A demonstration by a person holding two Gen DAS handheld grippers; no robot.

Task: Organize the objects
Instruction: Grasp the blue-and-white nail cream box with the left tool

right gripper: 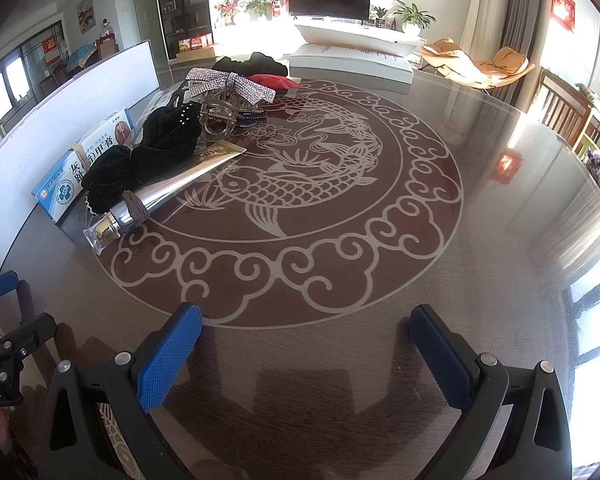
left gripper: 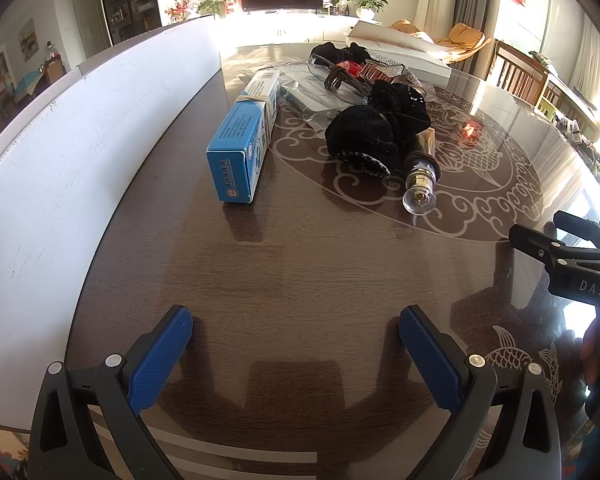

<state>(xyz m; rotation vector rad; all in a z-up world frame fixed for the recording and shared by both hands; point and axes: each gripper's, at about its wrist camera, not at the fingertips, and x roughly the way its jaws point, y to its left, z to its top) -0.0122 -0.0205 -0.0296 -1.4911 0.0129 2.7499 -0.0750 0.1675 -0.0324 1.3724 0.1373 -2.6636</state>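
A blue medicine box (left gripper: 244, 136) (right gripper: 80, 164) lies on the dark glass table, next to a black scrunchie (left gripper: 364, 128) (right gripper: 148, 156) and a silver tube with a clear cap (left gripper: 420, 184) (right gripper: 156, 196). Behind them lie a clear hair claw (right gripper: 216, 120), a rhinestone bow (right gripper: 232, 82), glasses (left gripper: 336, 80) and a red item (right gripper: 270, 80). My left gripper (left gripper: 296, 344) is open and empty, well short of the box. My right gripper (right gripper: 306, 344) is open and empty over the fish pattern's edge.
A long white box wall (left gripper: 80, 152) (right gripper: 60, 104) runs along the table's left side. A white flat box (left gripper: 404, 50) (right gripper: 352, 62) lies at the far end. The right gripper's body (left gripper: 572, 260) shows at the right of the left wrist view. Chairs stand at the right.
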